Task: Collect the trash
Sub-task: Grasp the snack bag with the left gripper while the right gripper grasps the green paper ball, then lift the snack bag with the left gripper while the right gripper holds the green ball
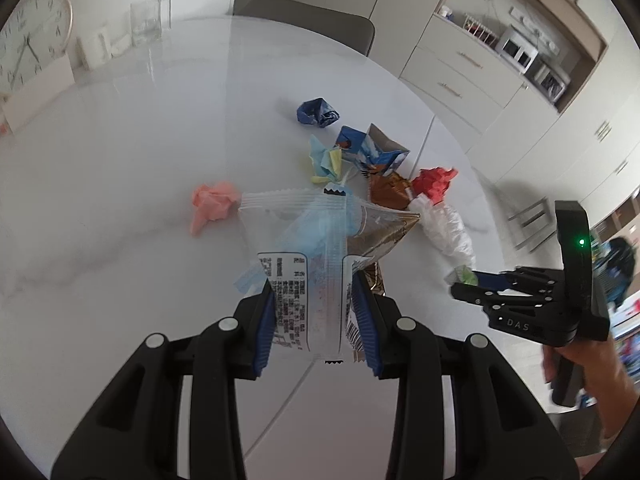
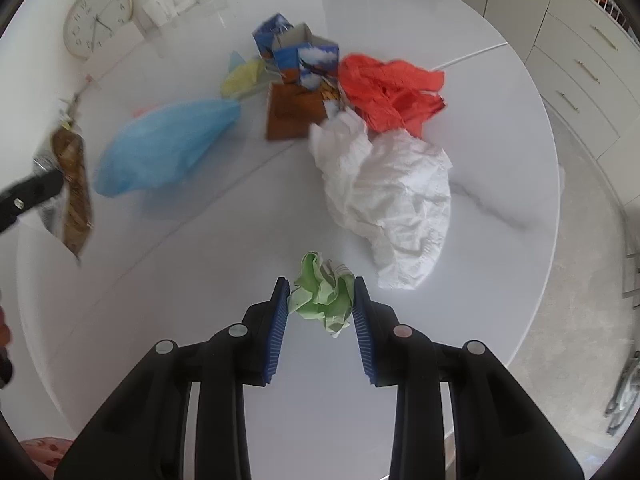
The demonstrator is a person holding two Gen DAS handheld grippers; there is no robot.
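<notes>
My left gripper (image 1: 316, 300) is shut on a clear printed snack wrapper (image 1: 308, 264), held above the white table (image 1: 120, 168) with a blue mask (image 1: 316, 224) and a foil wrapper (image 1: 380, 232) bunched in it. My right gripper (image 2: 320, 300) has its pads on both sides of a green crumpled paper ball (image 2: 324, 294) lying on the table (image 2: 500, 128). It also shows in the left wrist view (image 1: 464, 284). Other trash lies beyond: white tissue (image 2: 392, 200), red paper (image 2: 392, 88), brown wrapper (image 2: 294, 114), blue printed carton (image 2: 300, 54), pink paper (image 1: 212, 204), blue foil ball (image 1: 318, 112).
A clock (image 1: 28, 44) and glass jars (image 1: 146, 20) stand at the table's far edge. A chair (image 1: 312, 20) sits behind the table. Cabinets and drawers (image 1: 460, 76) line the right wall. The table edge curves close on the right.
</notes>
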